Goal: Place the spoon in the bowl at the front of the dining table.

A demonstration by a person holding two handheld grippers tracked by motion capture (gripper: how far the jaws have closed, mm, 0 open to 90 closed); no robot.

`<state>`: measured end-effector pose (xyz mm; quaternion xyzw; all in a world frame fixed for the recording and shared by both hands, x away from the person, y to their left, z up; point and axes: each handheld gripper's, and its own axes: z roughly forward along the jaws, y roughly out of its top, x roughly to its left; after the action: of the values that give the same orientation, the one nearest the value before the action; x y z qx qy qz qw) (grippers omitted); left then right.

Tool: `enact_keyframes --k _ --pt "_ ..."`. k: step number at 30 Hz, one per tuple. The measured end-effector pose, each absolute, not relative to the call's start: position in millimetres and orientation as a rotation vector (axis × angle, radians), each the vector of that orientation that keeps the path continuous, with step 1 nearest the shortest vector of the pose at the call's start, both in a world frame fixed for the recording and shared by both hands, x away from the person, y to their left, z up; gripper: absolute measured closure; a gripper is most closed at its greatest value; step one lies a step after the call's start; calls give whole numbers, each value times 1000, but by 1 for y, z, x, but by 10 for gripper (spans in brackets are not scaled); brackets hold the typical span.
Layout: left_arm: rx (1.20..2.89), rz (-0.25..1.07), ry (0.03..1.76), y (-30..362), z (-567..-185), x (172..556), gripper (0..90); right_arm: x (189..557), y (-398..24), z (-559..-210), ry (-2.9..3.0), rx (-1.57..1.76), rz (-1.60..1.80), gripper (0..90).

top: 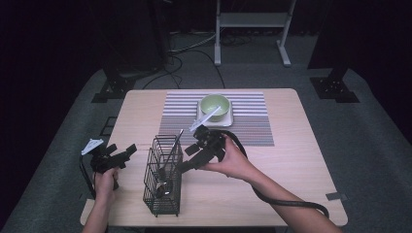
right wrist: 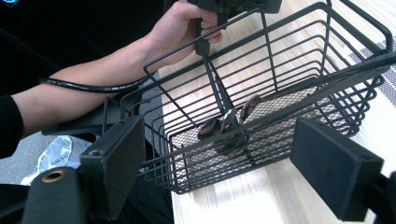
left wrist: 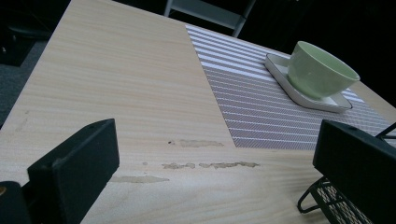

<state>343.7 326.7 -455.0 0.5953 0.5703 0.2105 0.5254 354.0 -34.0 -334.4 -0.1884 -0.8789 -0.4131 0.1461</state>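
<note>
A black wire basket (top: 163, 177) stands near the table's front edge, with several metal spoons (right wrist: 229, 128) lying in it and one handle (top: 178, 141) sticking up. My right gripper (top: 187, 159) is open just to the right of the basket and points at it; in the right gripper view (right wrist: 224, 172) the basket (right wrist: 261, 93) lies ahead between the spread jaws, untouched. To the left of the basket, my left gripper (top: 125, 156) hovers open over bare wood, with nothing between its jaws (left wrist: 215, 182).
A green bowl (top: 215, 107) sits on a white square plate (top: 228, 119) on a striped placemat (top: 252, 121) at the table's back middle. The basket's foot (left wrist: 327, 200) shows by the left gripper's right jaw. Stand legs (top: 217, 43) are on the floor behind the table.
</note>
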Motion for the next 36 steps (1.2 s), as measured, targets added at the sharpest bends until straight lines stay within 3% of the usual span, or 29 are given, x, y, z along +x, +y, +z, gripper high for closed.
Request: enact_keyframes --k 13,36 --pt "1417 504 1365 328 -454 343 0 358 -23 -334 -2526 -560 -1157 239" --pt "1416 505 1365 328 -454 343 0 362 -24 -335 -2519 -585 -1119 681"
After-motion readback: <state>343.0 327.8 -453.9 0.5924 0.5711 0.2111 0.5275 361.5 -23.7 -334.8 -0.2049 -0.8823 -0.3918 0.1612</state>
